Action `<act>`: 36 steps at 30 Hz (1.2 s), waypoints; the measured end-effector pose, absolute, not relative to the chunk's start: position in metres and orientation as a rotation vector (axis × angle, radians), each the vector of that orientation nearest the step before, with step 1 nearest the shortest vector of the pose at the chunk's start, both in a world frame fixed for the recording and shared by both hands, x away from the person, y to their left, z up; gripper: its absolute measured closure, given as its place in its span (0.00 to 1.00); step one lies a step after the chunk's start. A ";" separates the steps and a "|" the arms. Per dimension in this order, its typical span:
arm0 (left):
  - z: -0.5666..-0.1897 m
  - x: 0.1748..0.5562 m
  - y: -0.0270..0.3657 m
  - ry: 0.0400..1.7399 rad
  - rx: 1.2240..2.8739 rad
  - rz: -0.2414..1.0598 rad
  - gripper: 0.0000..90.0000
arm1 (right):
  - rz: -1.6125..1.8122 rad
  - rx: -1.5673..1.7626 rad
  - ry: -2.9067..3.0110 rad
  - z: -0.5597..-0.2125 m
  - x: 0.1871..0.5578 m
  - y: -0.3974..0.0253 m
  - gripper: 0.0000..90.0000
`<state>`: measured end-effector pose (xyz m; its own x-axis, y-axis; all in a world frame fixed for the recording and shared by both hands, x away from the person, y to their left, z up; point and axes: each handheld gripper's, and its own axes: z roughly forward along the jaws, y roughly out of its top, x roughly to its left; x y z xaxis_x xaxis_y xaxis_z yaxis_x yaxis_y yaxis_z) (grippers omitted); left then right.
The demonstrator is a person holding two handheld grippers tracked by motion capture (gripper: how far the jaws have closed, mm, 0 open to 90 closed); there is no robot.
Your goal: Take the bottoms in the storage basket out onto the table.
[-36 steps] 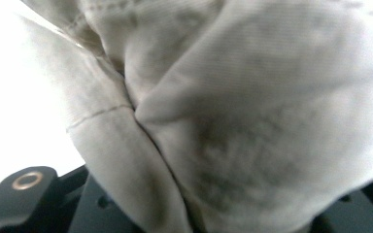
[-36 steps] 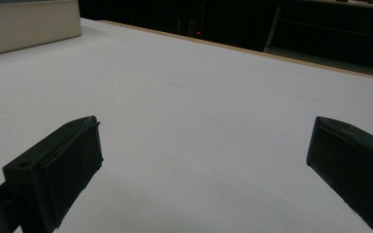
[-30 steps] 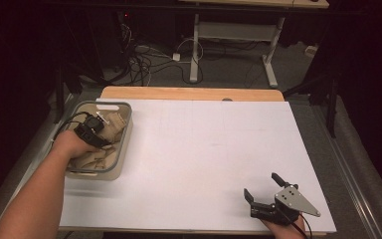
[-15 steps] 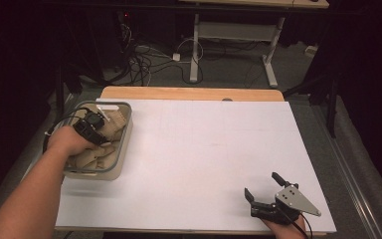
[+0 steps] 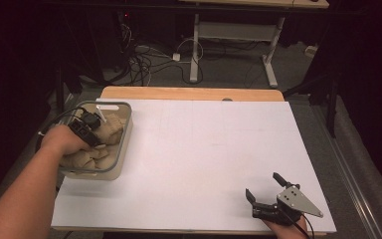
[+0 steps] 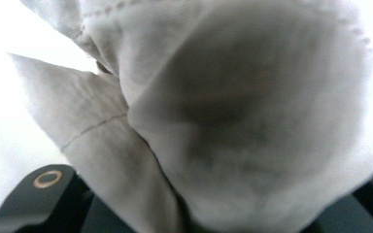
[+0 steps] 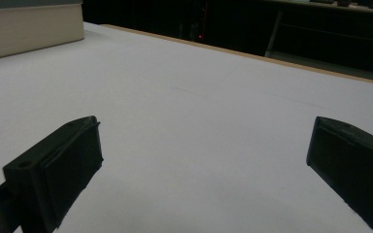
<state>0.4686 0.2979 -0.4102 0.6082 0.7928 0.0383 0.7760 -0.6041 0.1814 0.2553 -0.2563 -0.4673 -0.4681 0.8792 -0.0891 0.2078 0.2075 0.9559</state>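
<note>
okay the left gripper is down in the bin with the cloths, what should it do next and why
Probably shut the left gripper on the fold in front of it, then lift. In the left gripper view, beige cloth presses close between its jaws, so it seems deep enough in the bin to catch. The right gripper rests open over the bare white table, so it can wait.

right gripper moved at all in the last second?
No. The right gripper sits at the same spot near the white table's front edge.
</note>
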 end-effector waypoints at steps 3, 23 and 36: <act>-0.407 0.468 0.298 1.354 2.698 0.158 0.74 | 1.291 1.012 1.819 -0.467 0.255 -0.257 0.00; -0.401 0.462 0.298 1.418 2.782 -0.003 0.74 | 1.295 0.995 1.837 -0.467 0.253 -0.257 0.01; -0.405 0.466 0.300 1.467 2.775 -0.089 0.74 | 1.293 0.994 1.849 -0.469 0.252 -0.254 0.01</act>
